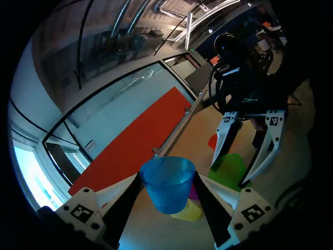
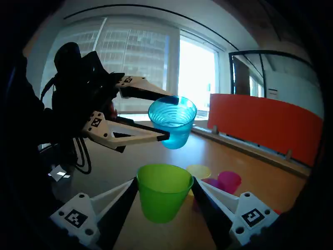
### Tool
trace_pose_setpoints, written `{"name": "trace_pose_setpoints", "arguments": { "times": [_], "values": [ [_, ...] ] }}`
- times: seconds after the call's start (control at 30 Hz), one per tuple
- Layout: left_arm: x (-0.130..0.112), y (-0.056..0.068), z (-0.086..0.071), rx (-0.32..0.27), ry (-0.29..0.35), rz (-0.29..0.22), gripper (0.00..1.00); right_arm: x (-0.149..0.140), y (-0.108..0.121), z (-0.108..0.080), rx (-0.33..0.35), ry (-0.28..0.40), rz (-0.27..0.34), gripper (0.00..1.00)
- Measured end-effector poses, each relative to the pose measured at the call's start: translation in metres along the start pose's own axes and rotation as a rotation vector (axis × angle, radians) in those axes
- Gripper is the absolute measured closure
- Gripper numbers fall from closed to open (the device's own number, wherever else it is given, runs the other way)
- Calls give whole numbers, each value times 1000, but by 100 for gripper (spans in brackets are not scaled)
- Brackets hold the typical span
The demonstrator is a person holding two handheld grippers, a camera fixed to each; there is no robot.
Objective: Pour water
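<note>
Evidently, left gripper point(image 1: 167, 179) clamped a translucent blue plastic cup point(image 1: 167, 189), right gripper point(image 2: 164, 183) a translucent green plastic cup point(image 2: 163, 196). Misaligned rims probably risked spillage.

Bright windows point(image 2: 195, 75) fill the far wall, daylight pouring in; an orange screen point(image 2: 266, 121) edges the wooden table point(image 2: 258, 166). Glass partitions point(image 1: 120, 100) in dark frames stand behind it; strip lights point(image 1: 189, 25) and pipes point(image 1: 125, 16) cross the ceiling
</note>
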State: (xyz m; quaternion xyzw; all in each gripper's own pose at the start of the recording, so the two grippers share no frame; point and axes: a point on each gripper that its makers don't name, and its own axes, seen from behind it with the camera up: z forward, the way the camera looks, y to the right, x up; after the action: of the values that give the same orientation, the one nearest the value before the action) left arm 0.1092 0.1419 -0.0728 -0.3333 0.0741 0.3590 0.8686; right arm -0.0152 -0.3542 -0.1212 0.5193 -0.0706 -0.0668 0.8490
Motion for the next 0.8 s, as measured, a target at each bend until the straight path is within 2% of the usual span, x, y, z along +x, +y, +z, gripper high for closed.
{"name": "trace_pose_setpoints", "arguments": {
  "times": [0.5,0.8],
  "values": [
    [4,2,6,0,-1,99,13,1,1,1,-4,-1,-3,6],
    [6,4,9,-4,0,131,13,1,2,0,-4,1,-2,6]
  ]
}}
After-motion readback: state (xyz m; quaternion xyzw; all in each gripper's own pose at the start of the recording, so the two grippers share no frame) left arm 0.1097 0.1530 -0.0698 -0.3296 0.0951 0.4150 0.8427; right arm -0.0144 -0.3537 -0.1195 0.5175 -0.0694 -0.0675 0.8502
